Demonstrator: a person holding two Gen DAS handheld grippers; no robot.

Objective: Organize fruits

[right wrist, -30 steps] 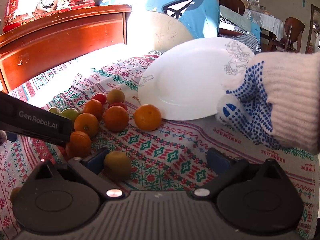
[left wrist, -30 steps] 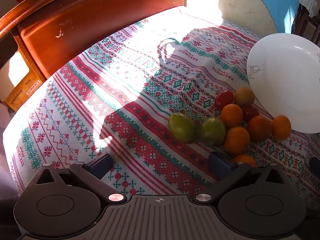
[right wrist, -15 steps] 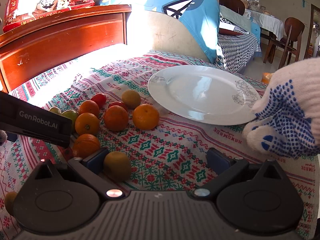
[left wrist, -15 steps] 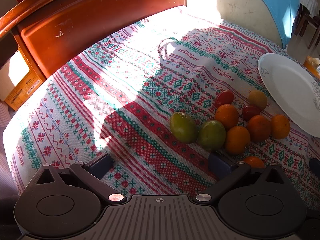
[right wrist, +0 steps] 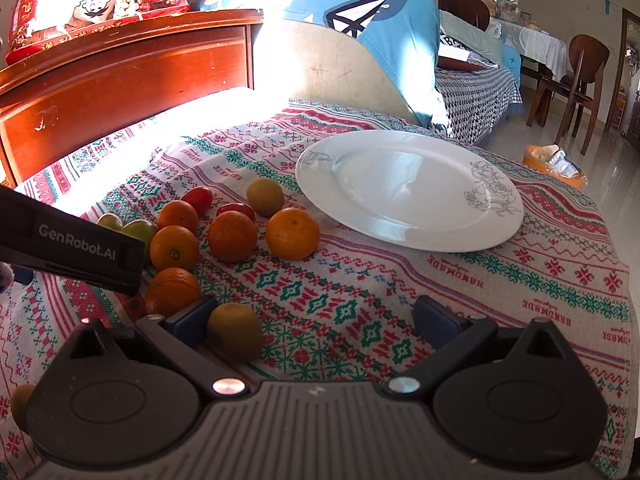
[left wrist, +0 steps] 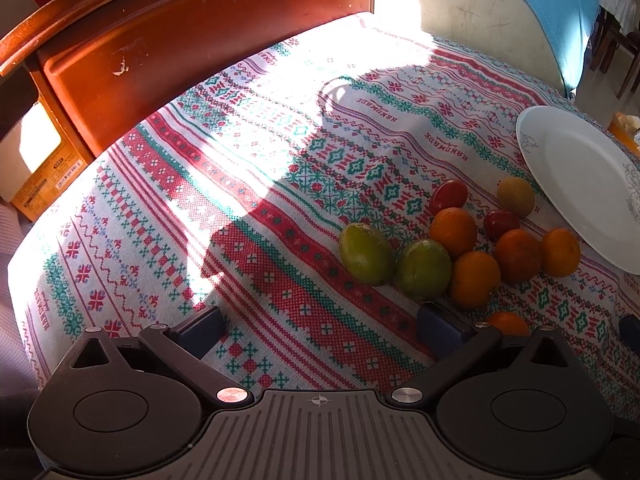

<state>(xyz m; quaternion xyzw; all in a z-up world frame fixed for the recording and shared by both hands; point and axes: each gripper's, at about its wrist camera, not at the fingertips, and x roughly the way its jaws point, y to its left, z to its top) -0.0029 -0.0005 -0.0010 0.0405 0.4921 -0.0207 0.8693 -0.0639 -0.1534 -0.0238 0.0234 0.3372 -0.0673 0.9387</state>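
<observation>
1. Fruits: loose cluster of round orange citrus (right wrist: 232, 236), two green oval fruits (left wrist: 366, 253), small red oval tomatoes (right wrist: 197, 198) and yellow-brown round fruits (right wrist: 265, 196), all on the red-green-white patterned tablecloth (right wrist: 400, 280), none on the plate.
2. Round white ceramic plate (right wrist: 408, 188) with grey line-drawn flowers lies flat on the cloth, bare; cluster sits just left of it in the right wrist view. Nearest orange (right wrist: 292, 233) is just beside the rim.
3. Left gripper (left wrist: 320, 324): blue-padded fingers spread wide, nothing between them, over bare cloth left of the plate and cluster.
4. Right gripper (right wrist: 316, 318): fingers spread wide, gripping nothing. One yellow-brown fruit (right wrist: 235, 332) sits against its left pad, nearer the camera than the plate.
5. Red-brown wooden headboard (right wrist: 120, 80) stands beyond the plate, at the cloth's far edge.
</observation>
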